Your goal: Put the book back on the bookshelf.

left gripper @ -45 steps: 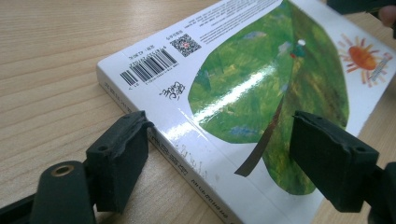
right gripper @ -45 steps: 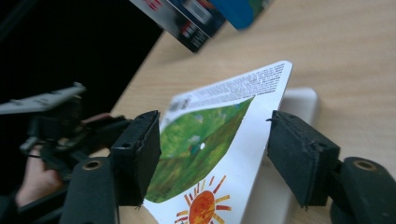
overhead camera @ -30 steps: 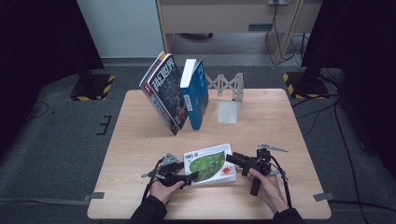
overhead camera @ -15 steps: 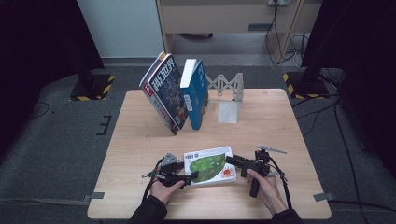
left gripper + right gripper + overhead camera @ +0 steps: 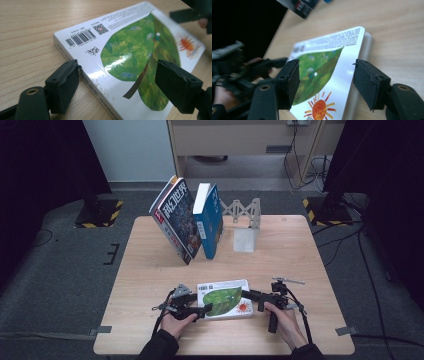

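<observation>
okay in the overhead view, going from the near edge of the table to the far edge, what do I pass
The two grippers, left and right, at the ends of the flat picture book → bare table → the leaning magazine and blue book → the metal bookend.

Soft overhead light is falling evenly on the table [image 5: 150, 285], while the surroundings are lying dim and near black. Glare is shining off the glossy book [image 5: 130, 60] cover. The far gripper and hand are blurring out of focus in both gripper views
</observation>
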The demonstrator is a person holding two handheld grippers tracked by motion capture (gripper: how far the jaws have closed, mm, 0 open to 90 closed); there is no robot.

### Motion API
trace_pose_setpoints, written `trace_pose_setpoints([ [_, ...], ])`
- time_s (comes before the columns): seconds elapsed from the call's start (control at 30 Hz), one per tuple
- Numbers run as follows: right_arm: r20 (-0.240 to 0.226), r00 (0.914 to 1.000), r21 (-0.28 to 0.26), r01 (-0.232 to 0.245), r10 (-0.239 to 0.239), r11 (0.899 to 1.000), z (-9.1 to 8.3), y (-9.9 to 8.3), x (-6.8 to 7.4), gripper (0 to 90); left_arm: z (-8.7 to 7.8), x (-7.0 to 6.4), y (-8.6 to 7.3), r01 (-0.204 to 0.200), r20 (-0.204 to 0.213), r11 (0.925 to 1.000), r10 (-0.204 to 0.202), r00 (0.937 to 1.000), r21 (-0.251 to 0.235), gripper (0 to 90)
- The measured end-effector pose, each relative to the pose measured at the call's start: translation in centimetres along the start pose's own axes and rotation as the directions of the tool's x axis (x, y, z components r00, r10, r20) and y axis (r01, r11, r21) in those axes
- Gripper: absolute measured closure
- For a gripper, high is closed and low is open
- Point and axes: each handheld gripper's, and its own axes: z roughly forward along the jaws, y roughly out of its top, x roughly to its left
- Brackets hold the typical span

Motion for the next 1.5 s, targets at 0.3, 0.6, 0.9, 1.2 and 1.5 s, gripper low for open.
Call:
trace_pose_setpoints([
  [0.3, -0.076, 0.9971, -0.042, 0.007, -0.010, 0.999, -0.6, 0.3, 0.8, 39.7, -0.1, 0.1, -0.1, 0.008, 0.006, 1.0000, -0.008, 1.0000, -0.003, 17.6],
  [0.6, -0.048, 0.9987, -0.005, -0.016, 0.016, 1.000, -0.4, -0.1, 0.4, 39.1, -0.1, 0.1, -0.1, 0.013, 0.001, 0.9999, -0.013, 0.9999, -0.005, 17.6],
  [0.9, -0.123, 0.9924, -0.072, -0.010, 0.001, 0.997, -0.9, 0.3, 0.8, 47.3, -0.1, 0.1, -0.1, 0.010, -0.003, 0.9999, -0.010, 0.9999, -0.013, 16.8],
  [1.2, -0.092, 0.9955, -0.045, -0.026, 0.022, 0.999, -0.5, 0.1, 0.4, 44.2, -0.1, 0.1, 0.0, 0.008, -0.005, 0.9999, -0.008, 1.0000, -0.012, 17.3],
  [1.5, -0.041, 0.9957, -0.004, -0.084, 0.084, 0.996, -0.1, -0.5, -0.1, 44.6, -0.1, 0.0, 0.0, 0.005, -0.015, 0.9999, -0.005, 0.9999, -0.013, 17.0],
])
